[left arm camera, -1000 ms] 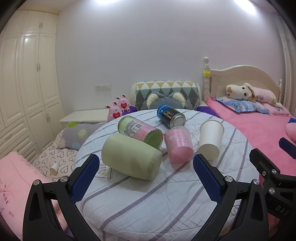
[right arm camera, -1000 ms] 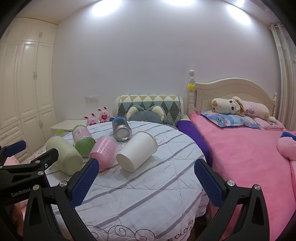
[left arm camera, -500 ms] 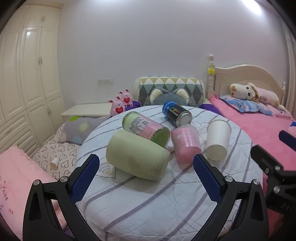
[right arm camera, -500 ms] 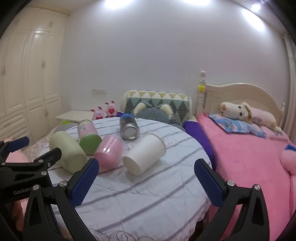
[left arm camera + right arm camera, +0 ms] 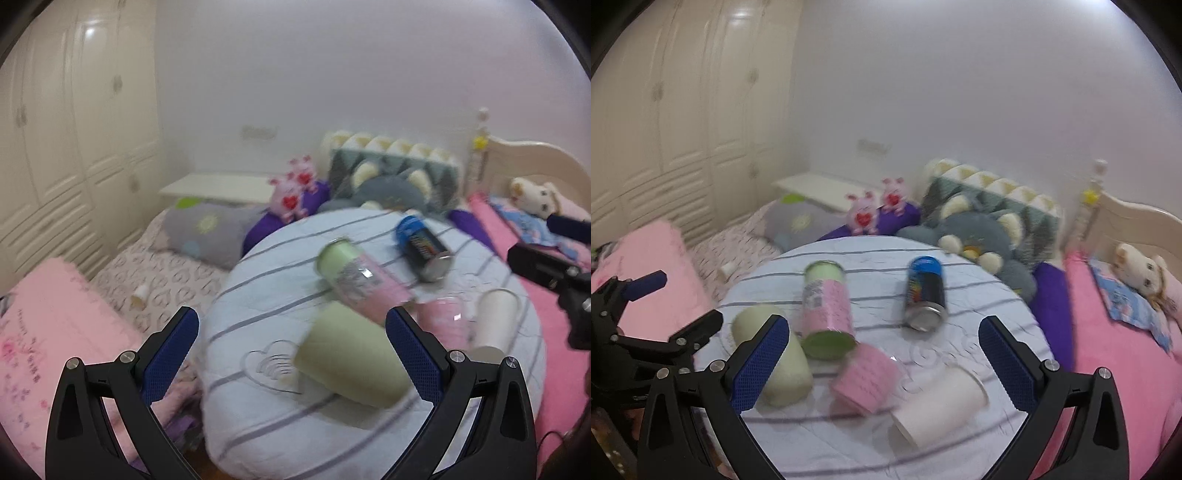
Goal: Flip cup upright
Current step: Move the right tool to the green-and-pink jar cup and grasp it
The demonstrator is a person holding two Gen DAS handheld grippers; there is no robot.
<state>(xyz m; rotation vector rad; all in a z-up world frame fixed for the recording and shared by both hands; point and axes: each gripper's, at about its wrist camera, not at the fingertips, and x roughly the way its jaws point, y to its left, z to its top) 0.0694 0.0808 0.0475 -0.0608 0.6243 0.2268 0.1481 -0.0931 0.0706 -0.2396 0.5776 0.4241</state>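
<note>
Several containers lie on their sides on a round striped table [image 5: 871,446]. A pale green cup [image 5: 351,362] [image 5: 775,354] lies nearest the left. A pink cup [image 5: 866,376] [image 5: 443,325] and a white paper cup [image 5: 938,400] [image 5: 496,317] lie to its right. A pink and green can [image 5: 827,310] [image 5: 364,288] and a dark blue can [image 5: 925,295] [image 5: 424,247] lie behind them. My left gripper [image 5: 291,358] is open and empty, over the table's left part, the green cup by its right finger. My right gripper [image 5: 882,362] is open and empty above the cups.
A pink bed [image 5: 1126,369] lies to the right of the table. A low mattress with pillows [image 5: 155,266] lies to the left. Plush toys [image 5: 875,210] and a grey cushion [image 5: 975,236] sit behind the table. White wardrobes [image 5: 74,147] stand at the left.
Both views have swung left and tilted down with motion blur. The cups now sit lower and closer in the right wrist view. None of the cups has moved on the table.
</note>
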